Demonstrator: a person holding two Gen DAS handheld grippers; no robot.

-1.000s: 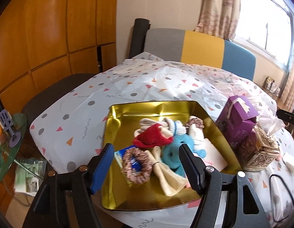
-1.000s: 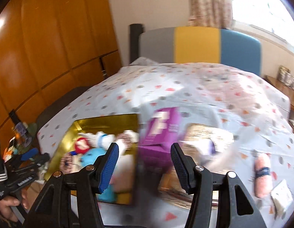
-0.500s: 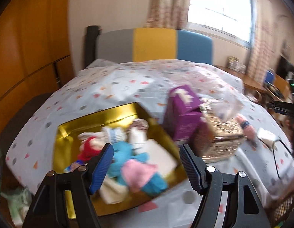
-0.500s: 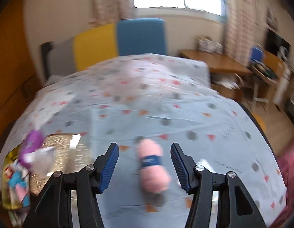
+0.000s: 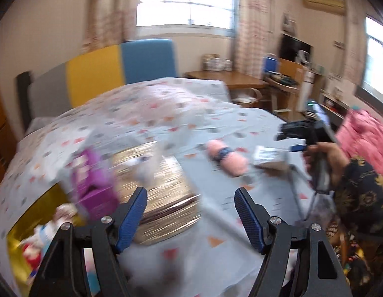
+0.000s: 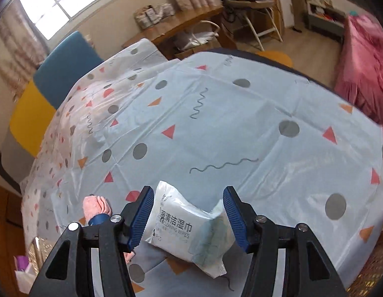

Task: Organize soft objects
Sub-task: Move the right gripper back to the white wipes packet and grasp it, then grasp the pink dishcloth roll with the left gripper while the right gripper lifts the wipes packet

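A white, soft plastic pack of cleaning wipes point(image 6: 189, 227) with dark printed lettering and a pale green flap lies flat and slightly skewed on the near part of the patterned cloth. Just to its left, a rolled pink fluffy towel bound by a dark blue band point(image 6: 96, 209) lies on its side, apart from the pack. Far left, a gold metal tin point(image 5: 25, 225) holds a blurred heap of small soft things point(image 5: 43, 237), red, white and blue.
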